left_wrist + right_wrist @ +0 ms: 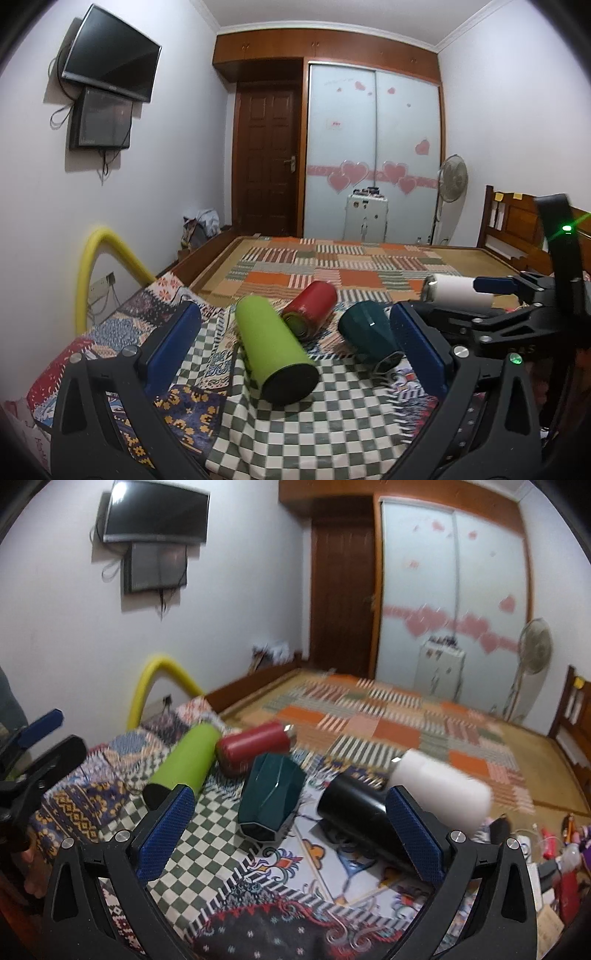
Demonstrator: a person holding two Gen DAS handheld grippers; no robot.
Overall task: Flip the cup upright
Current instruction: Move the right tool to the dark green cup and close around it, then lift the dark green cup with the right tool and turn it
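Observation:
Several cups lie on their sides on a patterned cloth: a lime green cup (273, 354) (184, 764), a red cup (312, 308) (255, 744), a dark teal faceted cup (369, 332) (271, 794), a black cup (354, 812) and a white cup (441, 790) (456, 291). My left gripper (299, 347) is open with the green cup between its fingers, not touching. My right gripper (291, 830) is open above the teal and black cups and holds nothing. The right gripper also shows in the left wrist view (495, 291), next to the white cup.
The cloth lies on a bed with a patchwork mat (332, 266) behind the cups. A yellow foam tube (99, 258) arches at the left. A wall with two screens (110, 55) is on the left; clutter (554, 849) lies at the right edge.

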